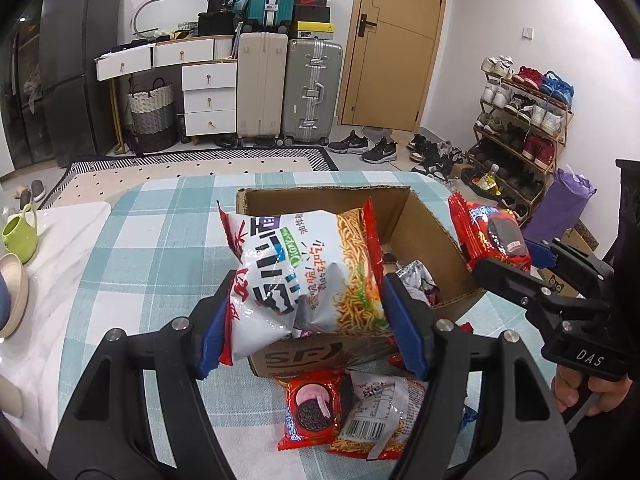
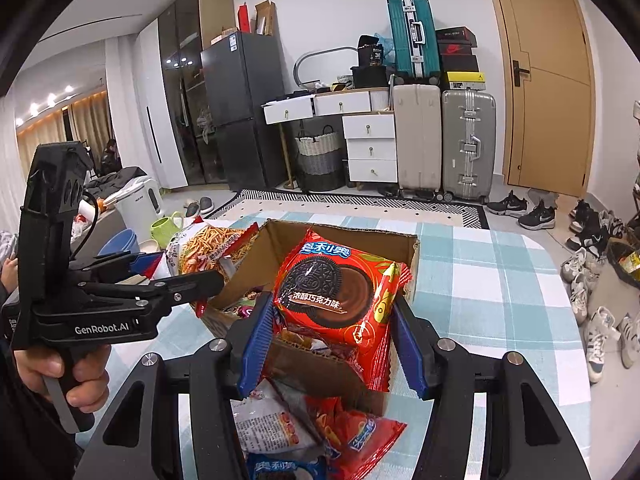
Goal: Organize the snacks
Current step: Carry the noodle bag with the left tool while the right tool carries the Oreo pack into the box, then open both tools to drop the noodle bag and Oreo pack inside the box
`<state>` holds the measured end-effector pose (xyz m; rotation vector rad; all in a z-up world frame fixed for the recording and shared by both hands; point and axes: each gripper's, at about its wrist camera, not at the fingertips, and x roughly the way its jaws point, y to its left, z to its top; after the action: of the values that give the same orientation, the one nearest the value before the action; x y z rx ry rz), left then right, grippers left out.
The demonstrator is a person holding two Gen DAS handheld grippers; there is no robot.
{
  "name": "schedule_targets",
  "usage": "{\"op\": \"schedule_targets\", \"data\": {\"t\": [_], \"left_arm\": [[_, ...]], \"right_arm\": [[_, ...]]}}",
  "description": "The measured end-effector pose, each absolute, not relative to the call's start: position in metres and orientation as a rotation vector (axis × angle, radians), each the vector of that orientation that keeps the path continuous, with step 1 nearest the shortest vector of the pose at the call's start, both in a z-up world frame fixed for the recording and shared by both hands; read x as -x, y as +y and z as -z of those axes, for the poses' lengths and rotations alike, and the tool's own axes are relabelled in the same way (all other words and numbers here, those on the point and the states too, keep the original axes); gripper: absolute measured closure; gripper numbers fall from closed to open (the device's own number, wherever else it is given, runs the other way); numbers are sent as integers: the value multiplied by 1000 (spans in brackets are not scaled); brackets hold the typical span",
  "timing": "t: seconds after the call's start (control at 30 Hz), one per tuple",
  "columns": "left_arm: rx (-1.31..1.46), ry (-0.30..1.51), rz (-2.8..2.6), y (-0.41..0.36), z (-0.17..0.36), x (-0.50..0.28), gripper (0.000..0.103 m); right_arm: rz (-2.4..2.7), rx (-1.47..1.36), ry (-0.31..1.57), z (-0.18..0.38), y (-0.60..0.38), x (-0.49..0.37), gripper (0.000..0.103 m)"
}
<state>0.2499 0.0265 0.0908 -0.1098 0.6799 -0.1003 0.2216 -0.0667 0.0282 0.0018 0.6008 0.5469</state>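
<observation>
At the centre of both wrist views an open cardboard box stands on the checked tablecloth, with a few crumpled snack wrappers lying on its floor. The left gripper clamps a white noodle-snack bag above the box's near wall, and the right gripper pinches a red Oreo packet over the opening. More packets lie on the cloth at lower centre, outside the box.

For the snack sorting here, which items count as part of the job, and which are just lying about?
Job:
- noodle bag in left gripper
- Oreo pack in right gripper
- cardboard box
- loose packets on the table in front of the box

Lying about:
- green mug
- suitcases
- shoe rack
- fridge
</observation>
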Motion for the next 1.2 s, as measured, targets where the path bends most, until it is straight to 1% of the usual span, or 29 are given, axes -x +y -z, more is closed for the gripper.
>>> {"op": "schedule_targets", "data": {"t": [0.6, 1.2], "left_arm": [[74, 723, 110, 14, -60, -306, 36], [45, 750, 107, 11, -35, -342, 35]], "right_arm": [[-551, 12, 638, -11, -59, -253, 46], [-563, 24, 664, 6, -51, -281, 46]]}}
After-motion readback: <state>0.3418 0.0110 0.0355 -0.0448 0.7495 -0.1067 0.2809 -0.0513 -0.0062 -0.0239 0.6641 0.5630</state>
